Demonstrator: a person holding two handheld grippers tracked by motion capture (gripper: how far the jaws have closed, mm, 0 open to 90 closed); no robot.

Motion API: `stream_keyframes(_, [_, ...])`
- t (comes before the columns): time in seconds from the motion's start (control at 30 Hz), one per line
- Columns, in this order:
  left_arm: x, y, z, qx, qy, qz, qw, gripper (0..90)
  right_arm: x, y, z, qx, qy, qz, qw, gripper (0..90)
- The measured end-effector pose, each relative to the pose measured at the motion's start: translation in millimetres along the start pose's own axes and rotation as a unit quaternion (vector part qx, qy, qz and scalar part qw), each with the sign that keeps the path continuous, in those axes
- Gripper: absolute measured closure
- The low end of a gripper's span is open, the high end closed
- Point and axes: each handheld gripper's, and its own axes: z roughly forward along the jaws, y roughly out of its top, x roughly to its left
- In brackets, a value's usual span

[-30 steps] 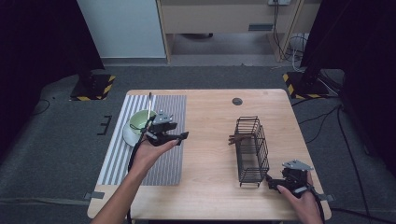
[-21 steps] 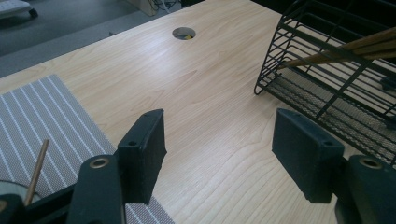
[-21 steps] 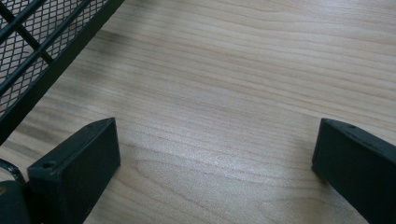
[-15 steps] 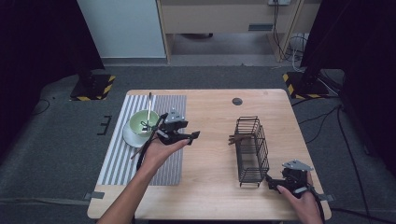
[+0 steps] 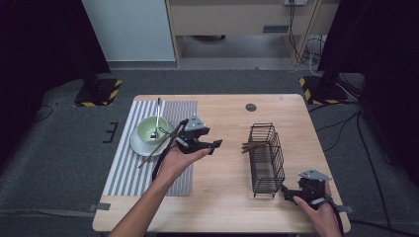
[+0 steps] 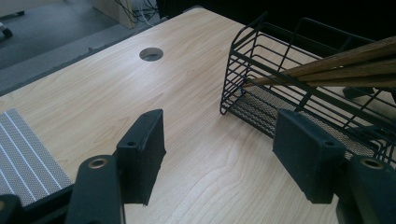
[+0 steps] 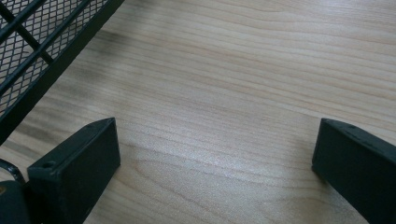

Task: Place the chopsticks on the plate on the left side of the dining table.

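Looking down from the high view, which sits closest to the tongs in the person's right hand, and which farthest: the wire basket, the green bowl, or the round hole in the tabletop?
From the right tongs, at the table's near right corner:
1. Wire basket, just beside them, toward the table's middle.
2. Round hole, near the far edge.
3. Green bowl, across on the striped mat at left.

No lettering, labels or numbers seem readable anywhere at this distance.

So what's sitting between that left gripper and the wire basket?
Nothing: in the left gripper view, bare wooden table lies between the open left gripper and the wire basket holding chopsticks.
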Motion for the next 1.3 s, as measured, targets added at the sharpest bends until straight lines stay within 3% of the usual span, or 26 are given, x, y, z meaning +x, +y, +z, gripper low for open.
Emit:
stream_keyframes(0.6, [-23.4, 21.8, -4.4, -0.014, -0.021, 0.015, 0.9996, 34.9, 0.0, 0.0, 0.0, 0.0, 0.0, 0.0, 1.0, 0.9])
stream_keyframes(0.83, [-34.1, 30.0, -7.1, -0.021, -0.035, 0.026, 0.9988, 36.3, 0.0, 0.0, 0.0, 0.0, 0.001, 0.0, 1.0, 0.9])
stream_keyframes(1.07, [-39.6, 33.6, -10.3, -0.032, -0.051, 0.02, 0.998, 37.1, 0.0, 0.0, 0.1, 0.0, 0.001, 0.0, 1.0, 0.9])
stream_keyframes(1.3, [-51.5, 39.1, -11.2, -0.035, -0.064, 0.029, 0.9969, 37.5, 0.0, 0.0, 0.0, 0.0, 0.001, 0.0, 1.0, 0.9])
